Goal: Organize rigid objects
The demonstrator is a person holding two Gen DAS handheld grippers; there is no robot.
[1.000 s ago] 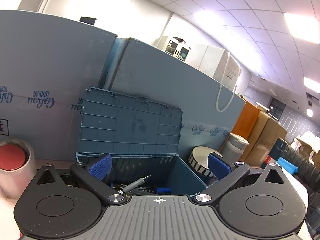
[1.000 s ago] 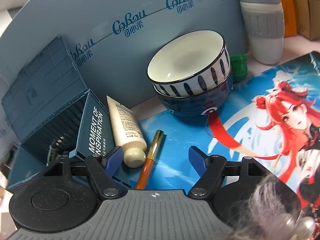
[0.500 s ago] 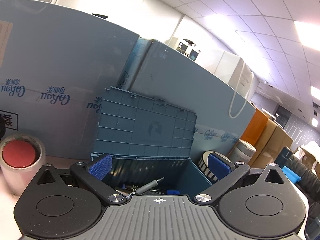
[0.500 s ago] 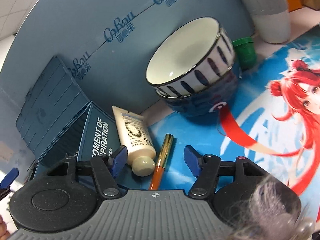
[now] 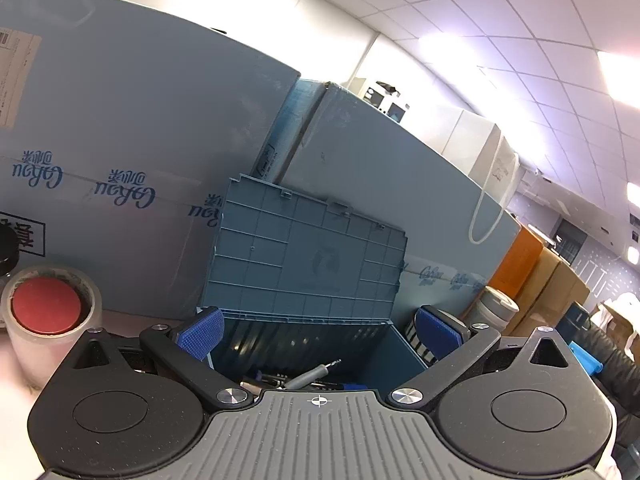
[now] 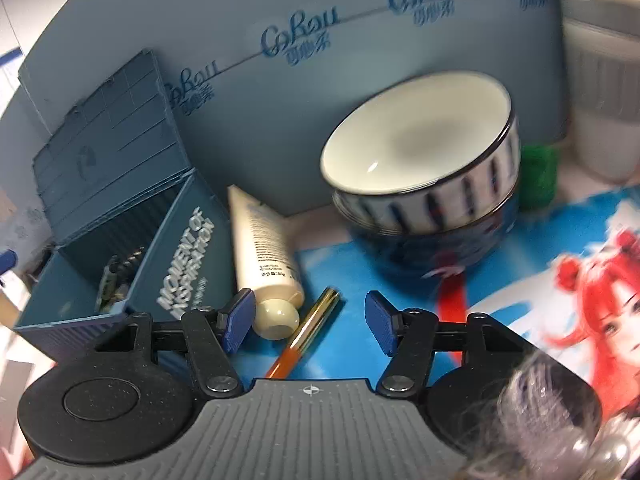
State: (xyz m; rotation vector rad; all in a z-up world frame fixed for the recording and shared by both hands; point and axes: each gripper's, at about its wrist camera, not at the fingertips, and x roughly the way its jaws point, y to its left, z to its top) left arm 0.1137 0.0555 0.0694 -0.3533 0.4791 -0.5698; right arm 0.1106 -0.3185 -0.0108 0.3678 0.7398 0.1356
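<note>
In the left wrist view, our left gripper [image 5: 318,330] hangs released over one blue storage box [image 5: 304,344], lid up, several tools inside; one tape roll [image 5: 48,320] stands far left.

In the right wrist view, our right gripper [image 6: 308,318], jaws just narrowing yet unclenched, frames one cream tube [image 6: 266,256] and one orange pen [image 6: 308,334]. Two stacked bowls [image 6: 424,184] sit beyond; the box [image 6: 176,264] lies left.

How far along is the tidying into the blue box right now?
Done: several tools already lie inside the open blue box. In hand: nothing yet; the right hand-held gripper, jaws just closing, straddles the cream tube and pen on the mat. Left: those two. The left hand-held gripper is open and empty.
</note>
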